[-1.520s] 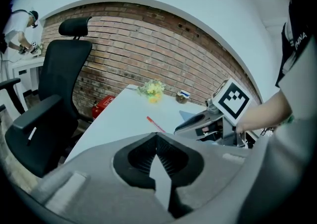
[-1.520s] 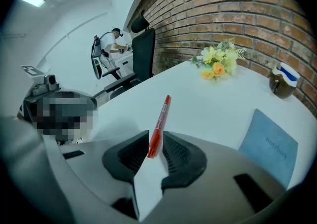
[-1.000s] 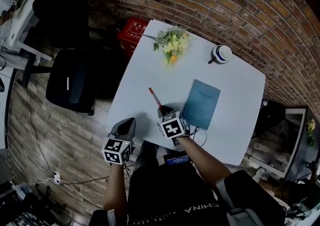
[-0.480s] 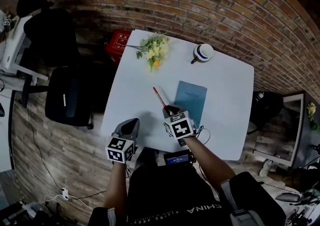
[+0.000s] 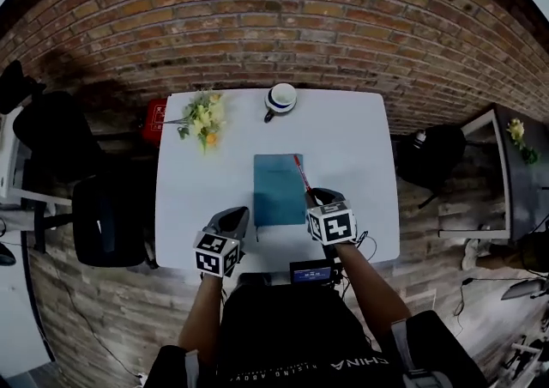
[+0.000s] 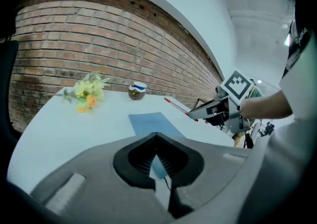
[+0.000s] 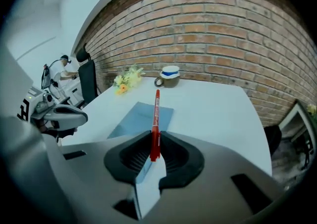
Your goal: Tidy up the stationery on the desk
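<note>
A blue notebook (image 5: 279, 189) lies flat in the middle of the white table (image 5: 360, 137). My right gripper (image 5: 316, 197) is shut on a red pen (image 5: 301, 172), just right of the notebook. In the right gripper view the pen (image 7: 155, 119) stands out forward from between the jaws of my right gripper (image 7: 154, 146). My left gripper (image 5: 240, 214) hovers at the notebook's near left corner, shut and empty. In the left gripper view my left gripper (image 6: 156, 143) has its jaws together, pointing toward the notebook (image 6: 151, 123).
A bunch of yellow flowers (image 5: 202, 118) and a white cup with a blue band (image 5: 280, 99) sit at the table's far side by the brick wall. Black chairs (image 5: 103, 215) stand left, a red box (image 5: 154, 120) behind the table, a dark seat (image 5: 429, 159) right.
My right gripper has carried the red pen from the notebook's left side across to its right side. The left gripper has moved in over the table's near edge. The head view has swung round.
</note>
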`<act>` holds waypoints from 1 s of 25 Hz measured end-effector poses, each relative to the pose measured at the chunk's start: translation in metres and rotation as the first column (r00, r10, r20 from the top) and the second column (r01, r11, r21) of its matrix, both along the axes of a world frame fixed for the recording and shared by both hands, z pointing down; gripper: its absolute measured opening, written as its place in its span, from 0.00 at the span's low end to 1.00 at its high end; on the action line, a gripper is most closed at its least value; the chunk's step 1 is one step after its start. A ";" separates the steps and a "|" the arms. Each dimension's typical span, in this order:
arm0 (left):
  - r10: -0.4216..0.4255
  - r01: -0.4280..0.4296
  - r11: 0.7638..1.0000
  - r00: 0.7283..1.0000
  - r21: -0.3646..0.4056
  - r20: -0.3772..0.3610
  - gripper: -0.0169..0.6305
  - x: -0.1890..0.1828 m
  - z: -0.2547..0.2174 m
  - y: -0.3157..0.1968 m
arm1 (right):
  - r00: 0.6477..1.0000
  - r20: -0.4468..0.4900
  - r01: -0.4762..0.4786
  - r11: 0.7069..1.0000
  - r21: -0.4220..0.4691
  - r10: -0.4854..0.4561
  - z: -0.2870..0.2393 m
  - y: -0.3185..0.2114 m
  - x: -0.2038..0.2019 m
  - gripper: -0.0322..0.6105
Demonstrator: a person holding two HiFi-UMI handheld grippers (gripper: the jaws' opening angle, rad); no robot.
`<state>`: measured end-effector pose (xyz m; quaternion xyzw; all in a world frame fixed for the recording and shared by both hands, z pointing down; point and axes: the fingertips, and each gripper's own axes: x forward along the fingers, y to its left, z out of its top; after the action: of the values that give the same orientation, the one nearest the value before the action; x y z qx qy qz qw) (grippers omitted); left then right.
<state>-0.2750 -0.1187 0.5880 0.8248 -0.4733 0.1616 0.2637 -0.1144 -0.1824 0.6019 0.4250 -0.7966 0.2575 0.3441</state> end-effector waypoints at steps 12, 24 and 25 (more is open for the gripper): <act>0.114 -0.113 0.992 0.993 -0.055 0.013 0.04 0.034 0.014 0.000 | 0.971 0.093 -0.205 0.964 -0.167 0.222 0.037 0.018 0.044 0.16; 0.114 -0.109 0.987 0.993 -0.118 0.032 0.04 0.012 0.034 0.017 | 0.954 0.117 -0.238 0.936 -0.260 0.275 0.071 0.028 0.027 0.16; 0.113 -0.109 0.987 0.993 -0.119 0.031 0.04 0.012 0.033 0.017 | 0.953 0.120 -0.240 0.933 -0.267 0.279 0.071 0.028 0.027 0.16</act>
<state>-0.2633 -0.1017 0.6213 0.8299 -0.4211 0.2188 0.2933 -0.0871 -0.1542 0.6734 0.4588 -0.7190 0.4311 0.2944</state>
